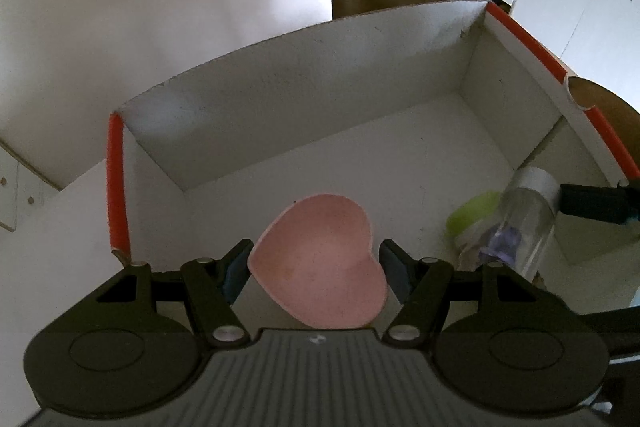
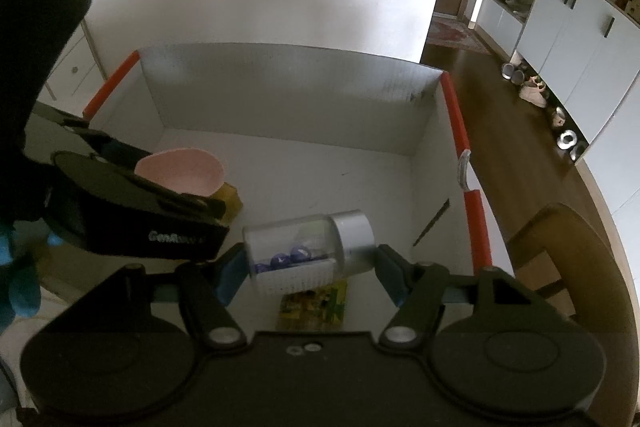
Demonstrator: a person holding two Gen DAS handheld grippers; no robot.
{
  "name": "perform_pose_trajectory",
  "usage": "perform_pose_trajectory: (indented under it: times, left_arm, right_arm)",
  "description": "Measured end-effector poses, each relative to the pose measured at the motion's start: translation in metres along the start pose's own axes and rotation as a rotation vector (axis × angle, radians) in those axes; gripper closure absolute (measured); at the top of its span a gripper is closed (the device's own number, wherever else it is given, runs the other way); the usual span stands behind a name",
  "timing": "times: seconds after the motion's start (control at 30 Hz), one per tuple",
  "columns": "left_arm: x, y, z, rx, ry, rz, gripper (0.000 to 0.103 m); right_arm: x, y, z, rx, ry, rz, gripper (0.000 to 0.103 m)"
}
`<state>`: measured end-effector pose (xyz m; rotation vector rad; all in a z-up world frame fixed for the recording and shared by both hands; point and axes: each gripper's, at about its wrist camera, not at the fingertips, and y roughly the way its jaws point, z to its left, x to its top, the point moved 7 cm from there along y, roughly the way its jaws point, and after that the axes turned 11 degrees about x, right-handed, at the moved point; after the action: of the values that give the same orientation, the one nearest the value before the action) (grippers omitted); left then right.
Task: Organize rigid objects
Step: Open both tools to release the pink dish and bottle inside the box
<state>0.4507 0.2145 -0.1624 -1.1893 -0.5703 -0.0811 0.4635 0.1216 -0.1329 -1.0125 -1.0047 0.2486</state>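
A pink heart-shaped dish (image 1: 320, 259) sits between the pads of my left gripper (image 1: 316, 275), which is shut on its two sides. It hangs low inside a white box with red-taped rims (image 1: 320, 87). My right gripper (image 2: 308, 275) is shut on a clear jar with a silver lid (image 2: 304, 239), held sideways over the box floor (image 2: 320, 179); blue beads lie inside it. The right wrist view also shows the pink dish (image 2: 180, 171) at the left. In the left wrist view the jar (image 1: 528, 219) is at the right.
On the box floor lie a green-and-yellow packet (image 2: 316, 307), a yellow block (image 2: 232, 201) under the dish, and a green-lidded thing (image 1: 472, 215) behind the jar. A blue-gloved hand (image 2: 20, 291) is at the left. A wooden chair (image 2: 560, 247) stands right of the box.
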Motion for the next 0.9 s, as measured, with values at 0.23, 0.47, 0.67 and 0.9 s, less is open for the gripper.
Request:
perform_pose_trajectory:
  times: [0.23, 0.47, 0.67, 0.9]
  left_arm:
    - [0.001, 0.001, 0.0, 0.002, 0.0, -0.004, 0.034]
    - [0.0, -0.005, 0.003, -0.001, -0.021, -0.026, 0.034]
    - [0.0, -0.018, 0.004, -0.003, -0.029, -0.054, 0.034]
    - [-0.001, -0.035, 0.003, 0.005, -0.027, -0.081, 0.034]
  right_arm:
    - [-0.001, -0.002, -0.001, 0.007, -0.002, -0.007, 0.034]
    - [-0.003, -0.008, 0.001, 0.01, -0.011, -0.017, 0.028]
    - [-0.005, -0.016, 0.003, 0.012, -0.013, -0.026, 0.027]
    - [-0.008, -0.03, 0.004, 0.006, -0.013, -0.043, 0.026]
